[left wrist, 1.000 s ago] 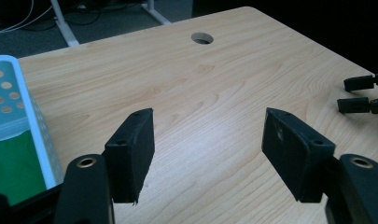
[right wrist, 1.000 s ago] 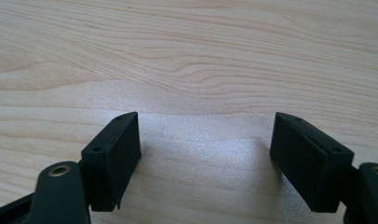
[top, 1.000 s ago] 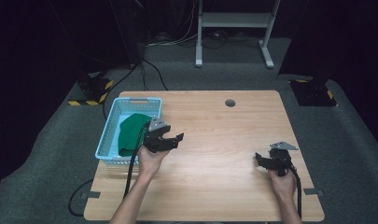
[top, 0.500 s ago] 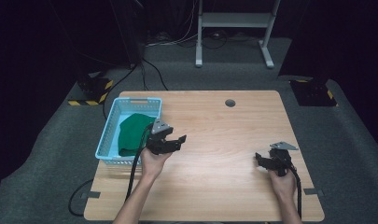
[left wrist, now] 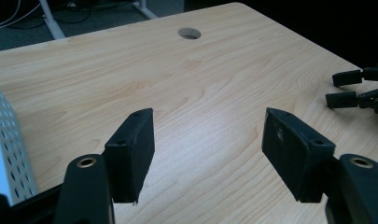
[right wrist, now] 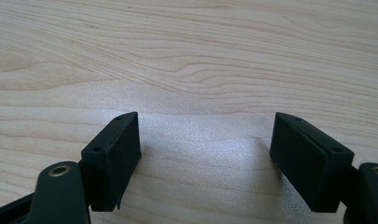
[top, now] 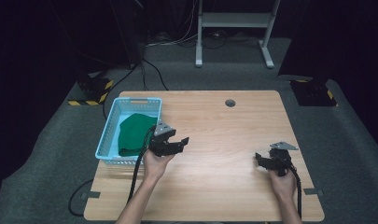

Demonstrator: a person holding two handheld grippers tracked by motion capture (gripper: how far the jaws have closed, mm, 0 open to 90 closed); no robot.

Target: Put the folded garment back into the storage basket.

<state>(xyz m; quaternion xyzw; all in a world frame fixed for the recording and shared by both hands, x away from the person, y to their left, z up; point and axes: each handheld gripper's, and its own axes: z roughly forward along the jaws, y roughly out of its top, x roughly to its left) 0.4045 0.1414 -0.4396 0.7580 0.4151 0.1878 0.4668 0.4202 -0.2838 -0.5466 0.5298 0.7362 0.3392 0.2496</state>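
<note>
The green cloth point(top: 133, 134) lies bunched inside the light blue basket point(top: 113, 115) at the left side of the tabletop point(top: 224, 130). It looks soft, light and limp, so a pinch on a raised fold should hold it. The left gripper point(top: 181, 141) hovers just beside the basket with jaws apart and empty; the right gripper point(top: 258, 159) rests well apart, jaws also apart.

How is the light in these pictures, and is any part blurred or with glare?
High view: the table is lit, the floor around it falls into darkness; the picture is soft. Left gripper view: a pale sheen on the wood between the left gripper jaws; the nearest jaw parts are slightly blurred. Right gripper view: a grainy bright patch by the right gripper; the wood grain is sharp.
</note>
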